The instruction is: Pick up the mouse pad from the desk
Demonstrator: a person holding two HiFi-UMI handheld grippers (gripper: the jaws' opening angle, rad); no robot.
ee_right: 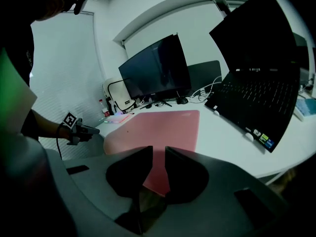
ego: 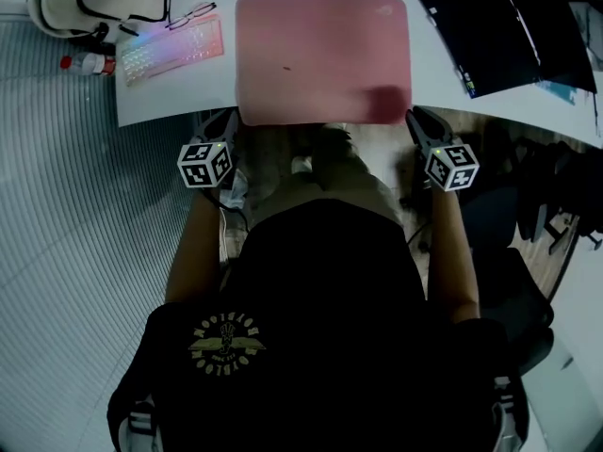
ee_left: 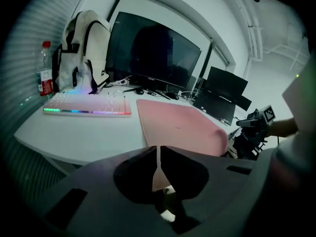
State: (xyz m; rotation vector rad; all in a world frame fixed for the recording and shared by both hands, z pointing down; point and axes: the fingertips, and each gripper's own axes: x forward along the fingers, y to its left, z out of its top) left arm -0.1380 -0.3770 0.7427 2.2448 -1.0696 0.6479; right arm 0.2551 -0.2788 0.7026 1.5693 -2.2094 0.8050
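A large pink mouse pad (ego: 320, 53) lies flat on the white desk (ego: 170, 102), its near edge along the desk's front edge. My left gripper (ego: 229, 118) hangs just off the pad's near left corner, in front of the desk edge, apart from the pad. In the left gripper view the jaws (ee_left: 158, 151) are shut with nothing in them, and the pad (ee_left: 182, 125) lies ahead. My right gripper (ego: 415, 115) hangs by the near right corner. Its jaws (ee_right: 157, 154) stand a little apart with nothing between them, the pad (ee_right: 158, 125) beyond.
A backlit keyboard (ego: 171, 50) and glasses (ego: 193, 13) lie left of the pad, with a backpack (ee_left: 84, 48) and water bottle (ee_left: 45, 75) behind. An open black laptop (ee_right: 256, 98) sits right of the pad. Monitors (ee_left: 153, 56) line the back. My legs are under the desk.
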